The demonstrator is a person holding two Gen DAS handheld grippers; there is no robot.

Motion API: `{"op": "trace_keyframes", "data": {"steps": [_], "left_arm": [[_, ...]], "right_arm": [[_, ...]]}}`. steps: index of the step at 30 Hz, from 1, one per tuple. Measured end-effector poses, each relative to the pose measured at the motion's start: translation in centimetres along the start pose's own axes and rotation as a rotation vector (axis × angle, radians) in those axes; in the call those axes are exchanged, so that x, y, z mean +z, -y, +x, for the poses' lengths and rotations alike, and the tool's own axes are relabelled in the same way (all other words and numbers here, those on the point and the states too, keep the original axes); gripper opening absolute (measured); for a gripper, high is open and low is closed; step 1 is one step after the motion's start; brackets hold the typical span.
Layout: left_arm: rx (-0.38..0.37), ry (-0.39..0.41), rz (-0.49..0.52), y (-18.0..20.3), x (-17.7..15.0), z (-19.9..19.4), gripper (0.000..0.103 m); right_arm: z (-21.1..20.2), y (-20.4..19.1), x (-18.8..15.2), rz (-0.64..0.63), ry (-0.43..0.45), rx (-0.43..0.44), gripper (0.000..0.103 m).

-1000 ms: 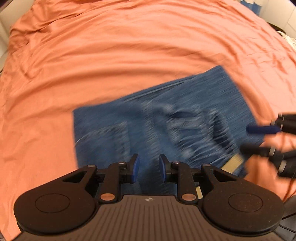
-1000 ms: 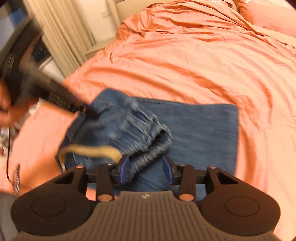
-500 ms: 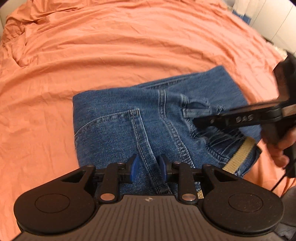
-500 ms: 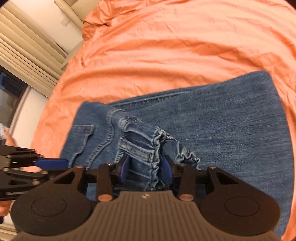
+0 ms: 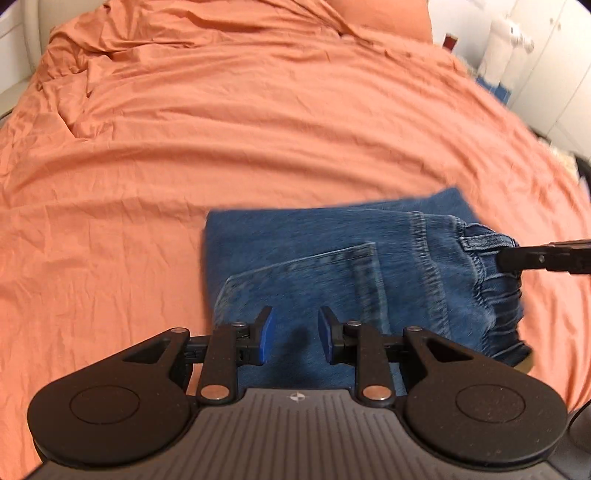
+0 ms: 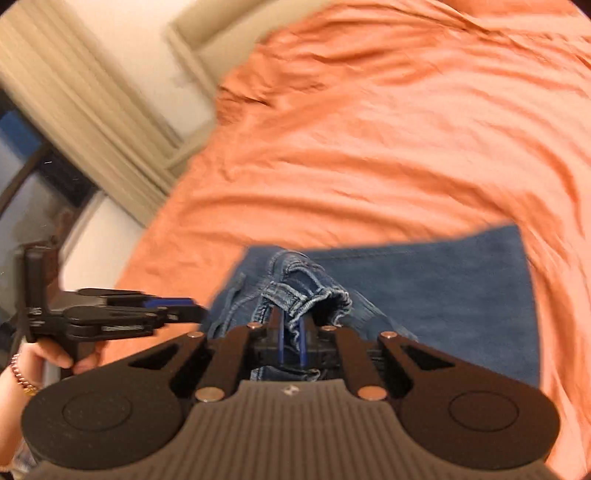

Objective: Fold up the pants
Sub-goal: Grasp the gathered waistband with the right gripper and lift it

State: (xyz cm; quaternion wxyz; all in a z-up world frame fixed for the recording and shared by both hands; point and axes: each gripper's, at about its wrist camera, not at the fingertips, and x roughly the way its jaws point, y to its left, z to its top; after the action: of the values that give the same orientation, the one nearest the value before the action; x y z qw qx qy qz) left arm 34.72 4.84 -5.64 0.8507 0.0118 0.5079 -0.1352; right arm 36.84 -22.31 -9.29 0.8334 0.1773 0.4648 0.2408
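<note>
Blue jeans (image 5: 332, 266) lie folded into a rectangle on the orange bed sheet (image 5: 258, 129). My left gripper (image 5: 295, 336) hovers open over the back pocket near the pants' left edge, with nothing pinched between its blue pads. In the right wrist view my right gripper (image 6: 291, 332) has its jaws closing tight, pads pressing a bunched fold of the waistband (image 6: 306, 295) of the jeans (image 6: 424, 295). The right gripper's fingers (image 5: 535, 258) reach in from the right at the waistband. A hand (image 6: 55, 358) holds the left gripper (image 6: 147, 314) at the left.
The wrinkled orange sheet (image 6: 369, 147) covers the whole bed, with a pillow (image 5: 380, 14) at the far end. White cabinets (image 5: 554, 74) stand beyond the bed's right side. Beige curtains (image 6: 74, 92) and a window hang past the bed's left edge.
My right gripper has gone from open around the waistband fold to shut on it. The left gripper has slid toward the pants' left edge; the jeans sit further right in its view.
</note>
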Motion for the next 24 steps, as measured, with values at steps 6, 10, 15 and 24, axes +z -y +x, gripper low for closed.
{"op": "trace_keyframes", "data": {"steps": [6,10,15,24], "left_arm": [[0.038,-0.066,0.043,0.6,-1.3,2.6,0.032],[0.031,-0.095,0.044,0.6,-1.7,3.8,0.031],[0.011,-0.093,0.036,0.4,-1.6,4.2,0.031],[0.045,-0.045,-0.003,0.3,-1.4,3.2,0.031]], "right_arm": [[3.1,5.2,-2.8,0.134,-0.050,-0.035,0.002],[4.2,6.3,-3.1,0.167,-0.056,0.015,0.011],[5.1,7.6,-2.6,0.217,-0.053,0.044,0.032],[6.5,6.2,-1.4,0.168,-0.026,0.050,0.014]]}}
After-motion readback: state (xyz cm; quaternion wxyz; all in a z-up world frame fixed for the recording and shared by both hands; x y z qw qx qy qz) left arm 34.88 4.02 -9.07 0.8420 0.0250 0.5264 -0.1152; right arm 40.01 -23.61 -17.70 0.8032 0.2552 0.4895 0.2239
